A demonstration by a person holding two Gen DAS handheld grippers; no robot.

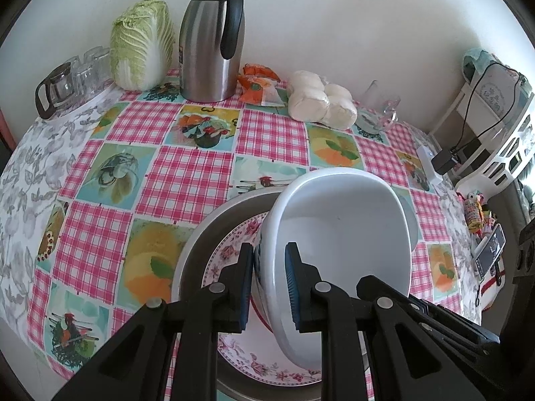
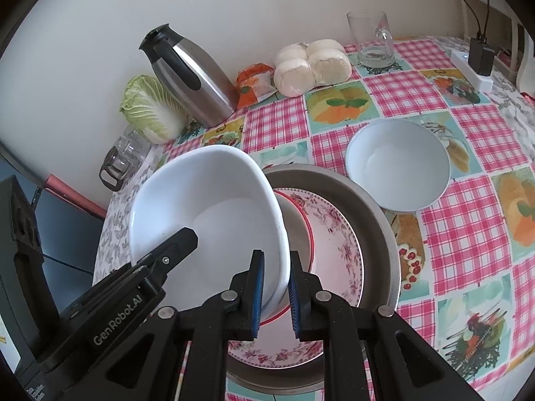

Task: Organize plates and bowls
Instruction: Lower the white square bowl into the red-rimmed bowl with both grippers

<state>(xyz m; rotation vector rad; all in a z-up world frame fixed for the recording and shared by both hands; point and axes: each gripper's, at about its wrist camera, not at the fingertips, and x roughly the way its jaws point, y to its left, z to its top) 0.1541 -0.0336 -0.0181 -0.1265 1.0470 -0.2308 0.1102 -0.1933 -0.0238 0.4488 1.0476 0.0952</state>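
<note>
A large white bowl (image 1: 344, 234) is held tilted above a stack: a floral pink plate (image 1: 234, 250) in a metal basin (image 1: 200, 234). My left gripper (image 1: 269, 287) is shut on the bowl's rim, one pad inside, one outside. My right gripper (image 2: 276, 292) is shut on the opposite rim of the same white bowl (image 2: 214, 214). Under it are a red-rimmed dish (image 2: 301, 230), the floral plate (image 2: 341, 244) and the basin (image 2: 374, 220). A second white bowl (image 2: 398, 163) sits on the tablecloth to the right of the basin.
Along the wall stand a steel thermos jug (image 1: 210, 40), a napa cabbage (image 1: 142, 43), an orange packet (image 1: 259, 83), wrapped buns (image 1: 321, 100), a glass mug (image 2: 371, 40) and a glass pot (image 1: 57, 88). A power strip (image 2: 471, 70) lies at the far right.
</note>
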